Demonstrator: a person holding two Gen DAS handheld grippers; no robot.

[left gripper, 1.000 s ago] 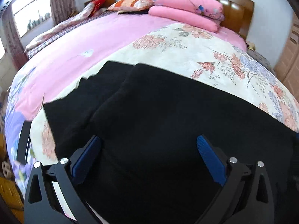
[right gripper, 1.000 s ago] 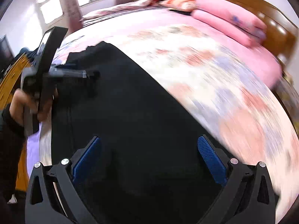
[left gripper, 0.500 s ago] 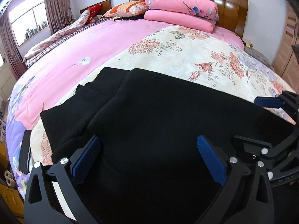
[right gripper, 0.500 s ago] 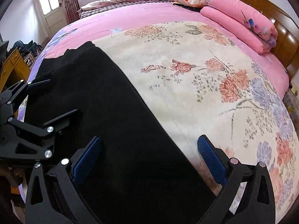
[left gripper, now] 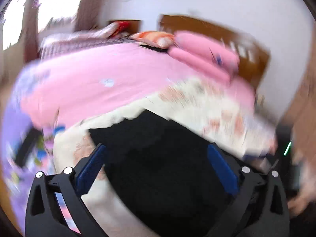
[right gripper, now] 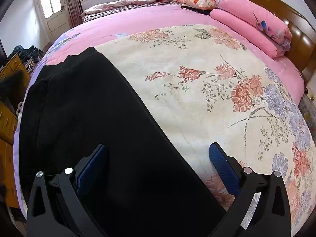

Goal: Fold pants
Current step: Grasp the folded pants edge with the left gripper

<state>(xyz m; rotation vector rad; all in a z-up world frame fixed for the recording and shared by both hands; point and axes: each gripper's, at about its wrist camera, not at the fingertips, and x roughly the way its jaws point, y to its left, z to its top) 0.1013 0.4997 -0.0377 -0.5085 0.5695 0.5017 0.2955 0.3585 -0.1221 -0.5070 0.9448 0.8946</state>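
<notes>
Black pants (right gripper: 94,122) lie folded lengthwise on a cream floral blanket (right gripper: 197,90), running from the near edge toward the far left. My right gripper (right gripper: 158,158) is open above the near part of the pants, its left pad over the cloth and its right pad over the blanket. The left wrist view is blurred by motion. In it the black pants (left gripper: 158,158) fill the space between the blue pads of my left gripper (left gripper: 158,156), which is open with nothing in it.
Pink folded quilts (right gripper: 250,19) and a pillow (right gripper: 195,0) lie against the wooden headboard (right gripper: 296,25). Yellow wooden furniture (right gripper: 7,118) with dark clothes stands left of the bed. A door (right gripper: 51,13) and window are at the back.
The left gripper has swung fast, lifting its view toward the wall and window. It has left the right wrist view. The right gripper has edged slightly closer over the pants.
</notes>
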